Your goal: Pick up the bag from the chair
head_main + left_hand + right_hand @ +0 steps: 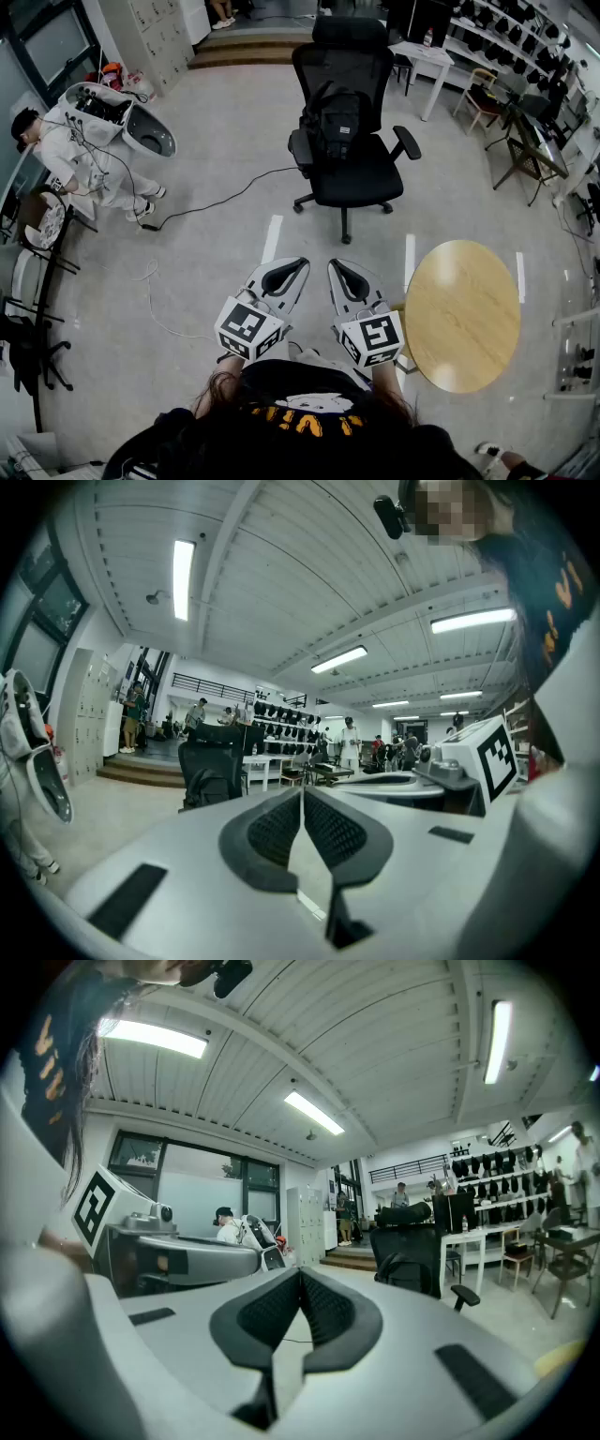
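head view: bag [339, 122] rests on chair [354, 178] at 12 o'clock, well apart from left gripper [296, 265] and right gripper [335, 267], both clenched, empty. risk: a nudged wheeled chair may roll away.

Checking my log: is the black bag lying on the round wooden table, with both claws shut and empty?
Not quite: the head view shows the bag on the office chair, not the table. The left claw and right claw are indeed shut and empty.

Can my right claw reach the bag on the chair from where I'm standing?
Probably not yet. The right claw is shut, and the bag sits on the chair well ahead; only bare floor lies between.
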`<state>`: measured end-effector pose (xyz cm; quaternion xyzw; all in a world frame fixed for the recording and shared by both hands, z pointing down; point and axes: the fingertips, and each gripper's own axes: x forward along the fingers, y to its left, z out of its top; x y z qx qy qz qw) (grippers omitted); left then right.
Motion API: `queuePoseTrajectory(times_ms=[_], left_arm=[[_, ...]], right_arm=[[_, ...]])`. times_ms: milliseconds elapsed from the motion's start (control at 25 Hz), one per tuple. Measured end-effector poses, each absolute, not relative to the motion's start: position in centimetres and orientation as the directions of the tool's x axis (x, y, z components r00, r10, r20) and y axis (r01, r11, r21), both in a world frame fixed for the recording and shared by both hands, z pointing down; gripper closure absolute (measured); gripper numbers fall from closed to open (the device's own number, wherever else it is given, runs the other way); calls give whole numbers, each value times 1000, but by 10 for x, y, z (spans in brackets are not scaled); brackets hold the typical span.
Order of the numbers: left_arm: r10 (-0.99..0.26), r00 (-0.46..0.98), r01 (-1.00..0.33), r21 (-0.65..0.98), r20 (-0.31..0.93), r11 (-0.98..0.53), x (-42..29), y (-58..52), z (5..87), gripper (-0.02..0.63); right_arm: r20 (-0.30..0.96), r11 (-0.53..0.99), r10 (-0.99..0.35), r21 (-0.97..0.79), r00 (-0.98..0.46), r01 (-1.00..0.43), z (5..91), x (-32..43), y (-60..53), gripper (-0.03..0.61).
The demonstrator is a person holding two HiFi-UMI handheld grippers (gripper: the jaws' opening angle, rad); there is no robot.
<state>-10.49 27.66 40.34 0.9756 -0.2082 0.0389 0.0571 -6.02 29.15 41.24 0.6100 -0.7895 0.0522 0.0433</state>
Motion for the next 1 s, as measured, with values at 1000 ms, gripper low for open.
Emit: queuePoseTrajectory(times_ms=[1000], left_arm=[[-403,905,-418,111,135,-902,-89,263,421,600]], right_arm=[[148,236,-958,-94,-248,-967,435,-38,274,574]])
